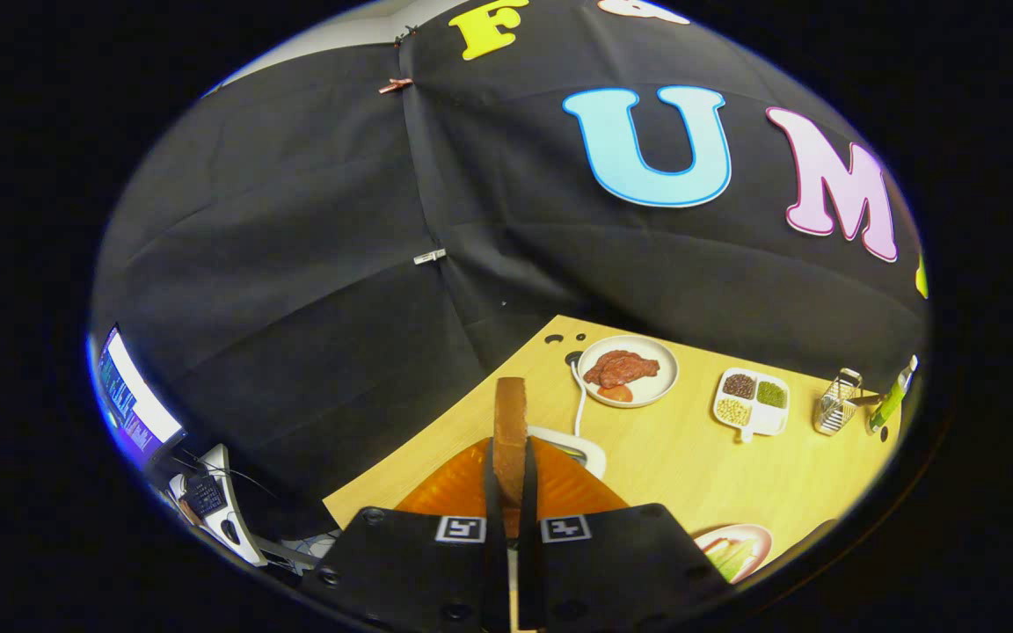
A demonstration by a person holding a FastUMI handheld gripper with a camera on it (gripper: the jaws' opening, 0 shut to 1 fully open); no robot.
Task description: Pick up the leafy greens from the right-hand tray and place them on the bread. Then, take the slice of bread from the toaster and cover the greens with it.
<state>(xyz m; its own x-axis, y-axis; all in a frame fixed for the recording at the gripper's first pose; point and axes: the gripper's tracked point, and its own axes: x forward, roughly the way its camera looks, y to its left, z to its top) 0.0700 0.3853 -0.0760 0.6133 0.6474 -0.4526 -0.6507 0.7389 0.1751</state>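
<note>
My gripper (511, 475) is shut on a slice of bread (510, 422), which stands upright on edge between the two fingers and rises above them. Right under and behind the fingers lies the orange toaster (572, 488), with a white part of it (590, 453) just past the slice. To the lower right, partly hidden by the gripper body, a pinkish plate (757, 541) carries leafy greens (729, 556).
On the wooden table (691, 457) beyond the fingers sit a white plate (660, 387) with red meat and a tomato slice, a white divided dish of beans (751, 403), a metal grater (836, 402) and a green bottle (892, 397). A monitor and keyboard stand off to the left.
</note>
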